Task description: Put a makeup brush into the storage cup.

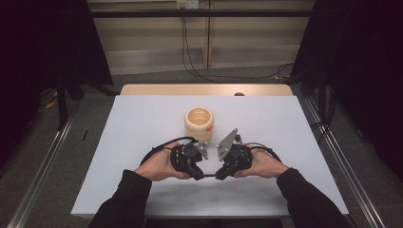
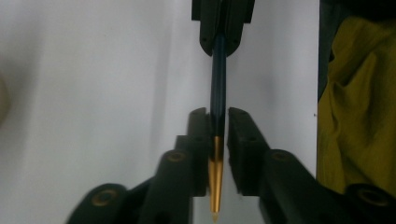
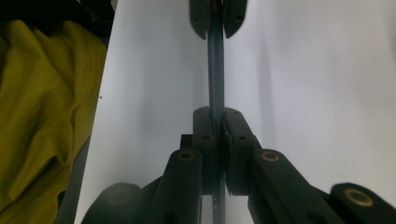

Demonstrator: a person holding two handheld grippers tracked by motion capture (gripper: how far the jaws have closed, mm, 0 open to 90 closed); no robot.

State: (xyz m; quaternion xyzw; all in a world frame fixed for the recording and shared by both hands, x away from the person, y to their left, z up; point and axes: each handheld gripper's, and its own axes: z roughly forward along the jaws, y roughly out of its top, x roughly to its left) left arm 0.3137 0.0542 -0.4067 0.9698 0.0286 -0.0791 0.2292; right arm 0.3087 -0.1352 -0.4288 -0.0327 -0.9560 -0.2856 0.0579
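A slim dark-blue pen with a gold tip spans low centre of the high view, between both grippers. Left gripper and right gripper each clamp one end. It looks light, stiff and slippery; grip the barrel. A cream cup stands behind.

On the table, the cup stands at the middle, just behind the two grippers. The left gripper and right gripper face each other near the front edge, with a pen lying level between them, one end in each. In both gripper views, cloth lies beyond the table's front edge
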